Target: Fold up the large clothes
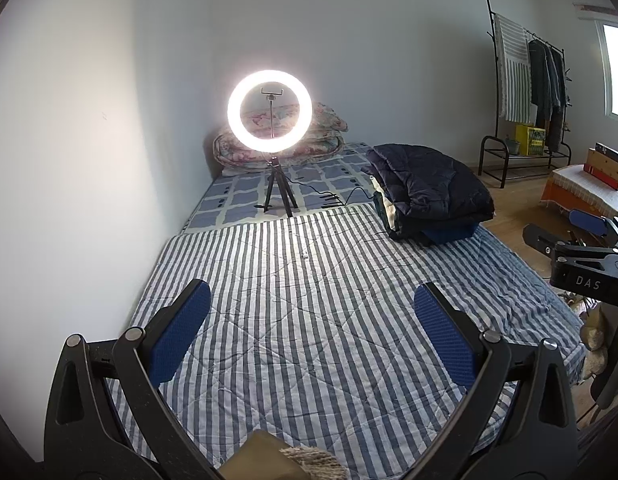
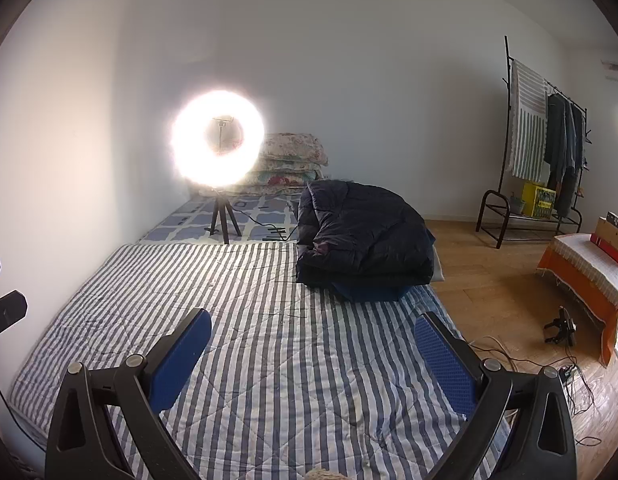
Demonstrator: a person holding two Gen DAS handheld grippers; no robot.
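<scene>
A dark navy puffy jacket (image 1: 431,192) lies bunched on top of other folded clothes at the far right side of the striped bed cover (image 1: 309,280). It also shows in the right wrist view (image 2: 365,236), ahead and slightly right. My left gripper (image 1: 313,312) is open and empty above the near part of the bed. My right gripper (image 2: 313,340) is open and empty above the bed's near right part. The right gripper also shows at the right edge of the left wrist view (image 1: 585,248).
A lit ring light (image 1: 268,110) on a small tripod stands mid-bed, with a cable trailing right. Folded floral quilts (image 1: 309,136) lie against the back wall. A clothes rack (image 2: 549,152) stands far right. An orange-draped bench (image 2: 589,276) and floor cables (image 2: 565,364) are right of the bed.
</scene>
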